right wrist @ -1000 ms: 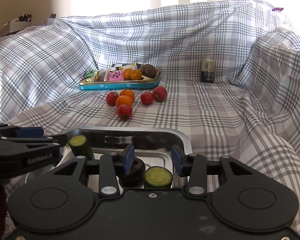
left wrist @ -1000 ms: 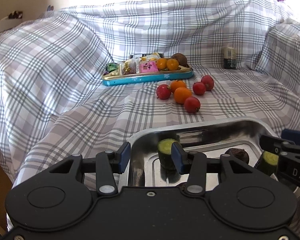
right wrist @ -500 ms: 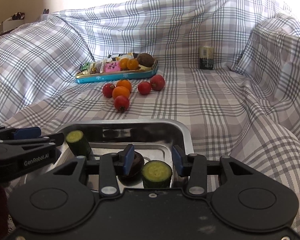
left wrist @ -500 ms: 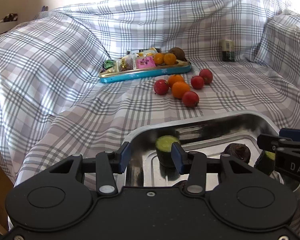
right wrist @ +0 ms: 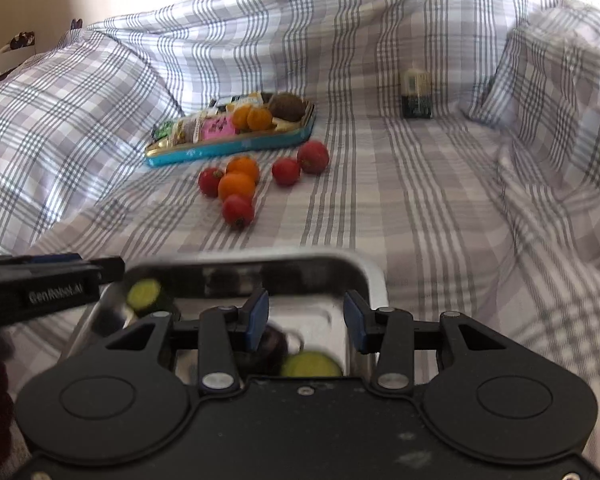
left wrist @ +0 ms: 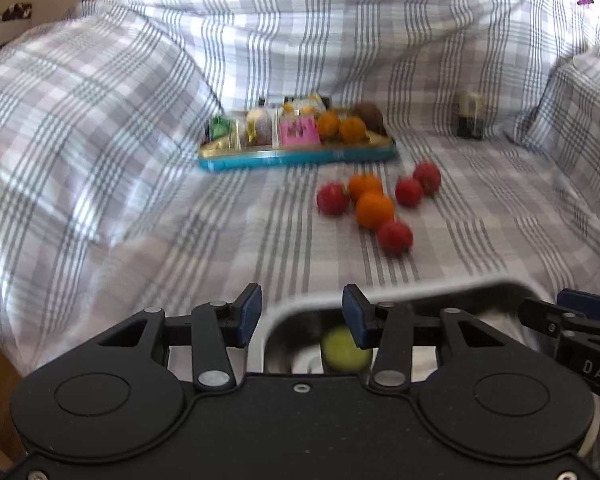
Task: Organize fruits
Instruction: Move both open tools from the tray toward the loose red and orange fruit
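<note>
Several red and orange fruits lie loose on the plaid cloth, with an orange one (left wrist: 374, 210) (right wrist: 236, 185) and a red one (left wrist: 395, 236) (right wrist: 238, 210) nearest. In front of them stands a steel tray (left wrist: 420, 284) (right wrist: 260, 260). It holds a cucumber piece (left wrist: 346, 354) (right wrist: 144, 294), a dark fruit (right wrist: 274, 344) and a cucumber slice (right wrist: 310, 364). My left gripper (left wrist: 302, 312) (right wrist: 52, 276) hangs open over the tray's left end. Over the right half, my right gripper (right wrist: 306, 318) (left wrist: 572, 312) is open too. Neither holds anything.
A blue tin (left wrist: 296, 156) (right wrist: 228, 148) behind the loose fruits holds snack packets, two small oranges and a brown fruit (right wrist: 287, 106). A small box (left wrist: 470, 120) (right wrist: 416, 94) stands against the sofa back. Raised cloth-covered cushions flank both sides.
Both grippers have moved forward and a little up. The steel tray has dropped lower in both views and the loose fruits look slightly nearer. The jaws have not changed.
</note>
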`<state>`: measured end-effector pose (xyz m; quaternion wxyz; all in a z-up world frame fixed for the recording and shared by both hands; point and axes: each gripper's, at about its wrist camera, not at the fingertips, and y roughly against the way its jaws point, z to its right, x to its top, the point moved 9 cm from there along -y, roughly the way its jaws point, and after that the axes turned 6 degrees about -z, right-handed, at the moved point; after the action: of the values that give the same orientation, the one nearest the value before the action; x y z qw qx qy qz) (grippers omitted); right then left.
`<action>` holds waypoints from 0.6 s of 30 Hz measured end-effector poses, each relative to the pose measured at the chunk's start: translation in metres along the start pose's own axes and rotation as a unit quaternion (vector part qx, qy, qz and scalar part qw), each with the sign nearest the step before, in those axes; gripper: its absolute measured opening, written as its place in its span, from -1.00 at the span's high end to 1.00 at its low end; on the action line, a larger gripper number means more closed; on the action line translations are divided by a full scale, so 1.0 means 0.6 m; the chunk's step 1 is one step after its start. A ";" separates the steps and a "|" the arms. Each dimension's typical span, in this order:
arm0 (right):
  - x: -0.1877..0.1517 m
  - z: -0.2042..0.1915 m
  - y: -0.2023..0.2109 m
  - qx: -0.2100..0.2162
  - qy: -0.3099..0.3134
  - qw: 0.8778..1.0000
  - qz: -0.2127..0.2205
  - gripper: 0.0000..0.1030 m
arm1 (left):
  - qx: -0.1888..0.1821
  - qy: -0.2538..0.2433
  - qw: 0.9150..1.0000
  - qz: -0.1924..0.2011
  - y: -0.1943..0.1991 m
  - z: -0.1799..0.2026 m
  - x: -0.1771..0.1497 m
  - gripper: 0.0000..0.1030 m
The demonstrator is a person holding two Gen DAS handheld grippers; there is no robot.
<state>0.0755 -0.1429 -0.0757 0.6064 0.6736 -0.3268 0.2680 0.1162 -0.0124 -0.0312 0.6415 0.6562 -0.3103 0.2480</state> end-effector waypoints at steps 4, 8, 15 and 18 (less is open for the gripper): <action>0.043 0.003 -0.012 -0.002 0.016 1.000 0.024 0.14 | 0.005 -0.019 1.000 0.022 -0.019 0.001 0.044 -0.03; 0.087 0.008 -0.031 -0.003 0.025 0.999 0.044 0.14 | 0.010 -0.042 0.998 0.041 -0.043 0.007 0.084 -0.03; 0.160 0.017 -0.075 -0.016 0.041 0.996 0.077 0.14 | 0.006 -0.071 0.996 0.058 -0.086 0.026 0.135 -0.03; 0.188 0.020 -0.098 -0.022 0.045 0.995 0.085 0.14 | 0.004 -0.075 0.995 0.063 -0.105 0.031 0.150 -0.03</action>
<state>0.1923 -0.1650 -0.0295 0.6097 0.6172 -0.3614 0.3416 0.2220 -0.0399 -0.0104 0.5966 0.6550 -0.3973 0.2390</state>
